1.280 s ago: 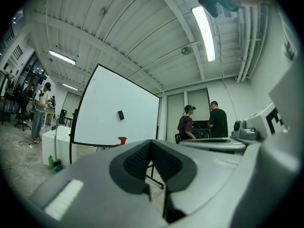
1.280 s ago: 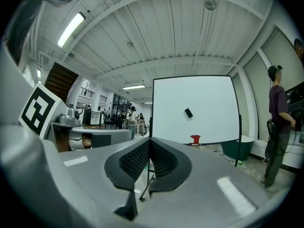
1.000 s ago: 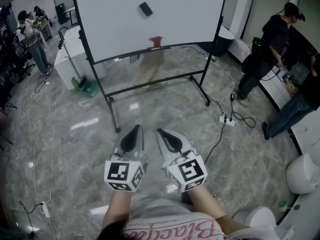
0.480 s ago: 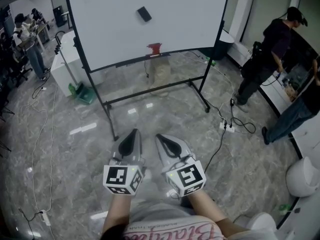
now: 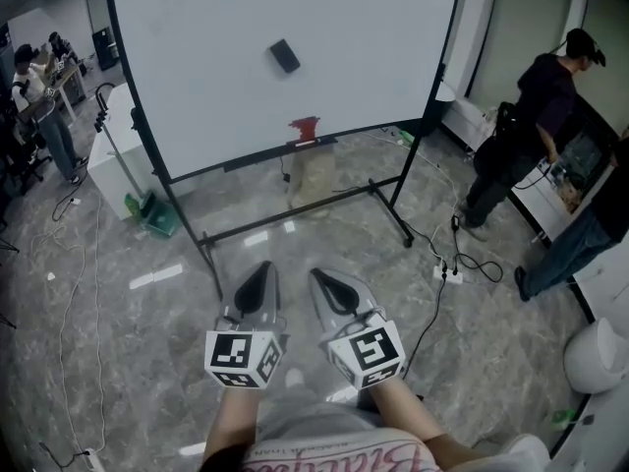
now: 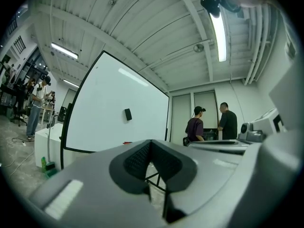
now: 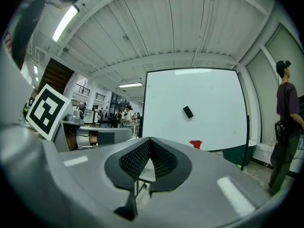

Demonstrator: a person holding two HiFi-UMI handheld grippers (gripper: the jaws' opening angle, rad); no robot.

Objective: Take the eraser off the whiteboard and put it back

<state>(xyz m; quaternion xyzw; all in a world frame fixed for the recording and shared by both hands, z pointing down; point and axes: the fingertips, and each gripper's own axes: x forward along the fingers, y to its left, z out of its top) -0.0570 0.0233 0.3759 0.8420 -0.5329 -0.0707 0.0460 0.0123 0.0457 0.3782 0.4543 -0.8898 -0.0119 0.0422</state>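
Note:
A small black eraser (image 5: 285,55) sticks to the upper middle of a white whiteboard (image 5: 373,37) on a black rolling stand. It also shows in the left gripper view as the eraser (image 6: 128,114) and in the right gripper view as the eraser (image 7: 188,112). A red object (image 5: 306,129) sits on the board's bottom rail. My left gripper (image 5: 260,281) and right gripper (image 5: 329,283) are held side by side, level, pointing at the board from some way off. Both are shut with nothing between the pads.
Two people (image 5: 521,116) stand at a counter on the right. A power strip with cables (image 5: 447,271) lies on the marble floor by the stand's right foot. A green item (image 5: 157,214) and a white cabinet (image 5: 108,155) stand at the left, with more people (image 5: 39,87) beyond.
Both grippers have moved forward together towards the whiteboard, which now looks larger and nearer. The eraser has stayed in its place on the board.

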